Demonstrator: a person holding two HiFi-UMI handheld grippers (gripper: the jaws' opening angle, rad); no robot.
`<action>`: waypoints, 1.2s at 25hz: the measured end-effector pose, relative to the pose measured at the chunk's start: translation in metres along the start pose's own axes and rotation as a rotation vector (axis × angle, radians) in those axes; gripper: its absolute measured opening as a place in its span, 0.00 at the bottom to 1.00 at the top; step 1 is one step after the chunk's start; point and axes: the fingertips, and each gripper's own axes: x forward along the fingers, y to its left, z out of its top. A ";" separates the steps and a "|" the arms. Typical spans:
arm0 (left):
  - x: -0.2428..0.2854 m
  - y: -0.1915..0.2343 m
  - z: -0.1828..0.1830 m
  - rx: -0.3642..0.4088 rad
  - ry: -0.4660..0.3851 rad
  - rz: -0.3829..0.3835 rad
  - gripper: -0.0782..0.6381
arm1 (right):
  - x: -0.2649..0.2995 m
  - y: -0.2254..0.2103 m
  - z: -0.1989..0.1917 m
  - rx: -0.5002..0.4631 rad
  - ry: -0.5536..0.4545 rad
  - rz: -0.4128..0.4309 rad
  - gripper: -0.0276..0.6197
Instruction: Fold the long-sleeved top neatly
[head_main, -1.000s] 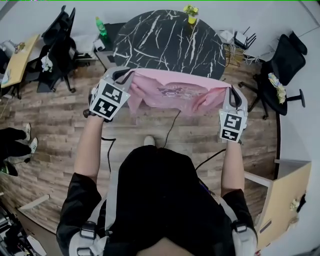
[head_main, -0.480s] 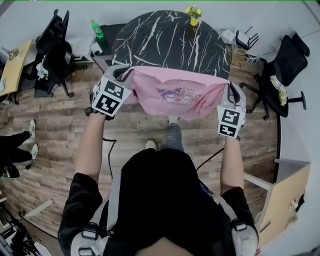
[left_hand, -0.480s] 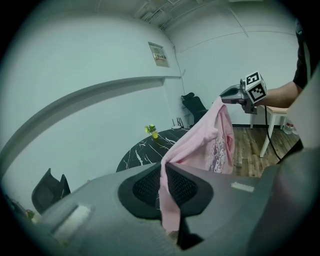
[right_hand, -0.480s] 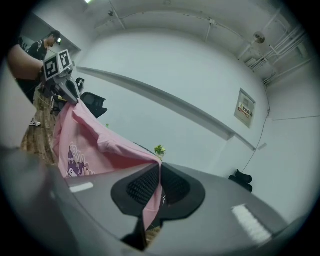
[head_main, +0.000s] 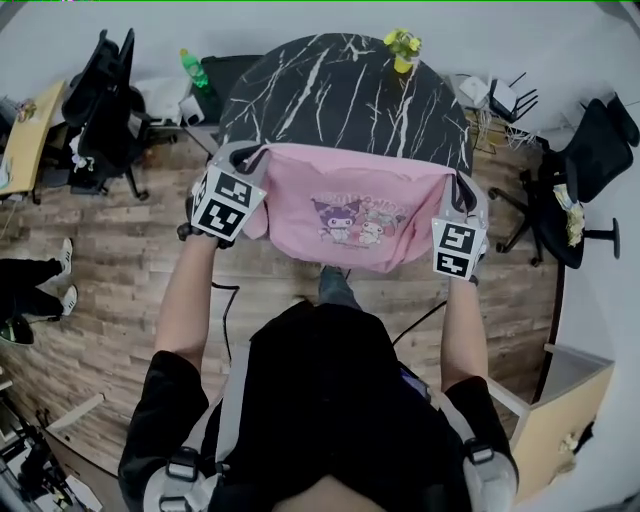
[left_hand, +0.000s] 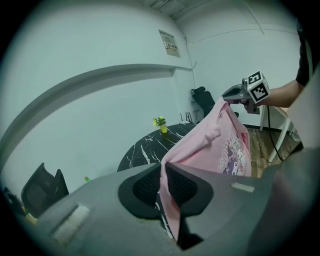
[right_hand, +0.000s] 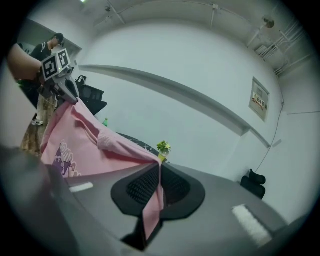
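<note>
At the near edge of the black, white-veined round table (head_main: 340, 90), you hold the pink long-sleeved fabric top (head_main: 350, 200) spread in the air between both tools. Your left gripper (left_hand: 164, 180) has its jaws pressed together on a fold of pink cloth at one upper corner of the garment, and the cloth runs down between the pads. Your right gripper (right_hand: 159, 186) is clamped the same way on the other upper corner, with a strip of cloth hanging out below its pads. The garment's upper edge runs taut along the table's near rim. The body hangs on your side of the table, with the cartoon print (head_main: 358, 218) facing you. Whether the cloth touches the table cannot be told. A ribbed sleeve cuff (right_hand: 107, 140) lies bunched at the upper edge. A small yellow pot with a green plant (head_main: 403, 50) stands at the table's far side.
</note>
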 end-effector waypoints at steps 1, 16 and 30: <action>0.010 0.006 0.001 -0.005 0.007 0.002 0.15 | 0.013 -0.002 0.000 -0.004 0.004 0.009 0.07; 0.150 0.066 -0.009 -0.064 0.141 -0.020 0.15 | 0.178 -0.007 -0.032 -0.041 0.115 0.106 0.07; 0.261 0.073 -0.083 -0.122 0.304 -0.072 0.15 | 0.282 0.038 -0.123 -0.104 0.315 0.207 0.07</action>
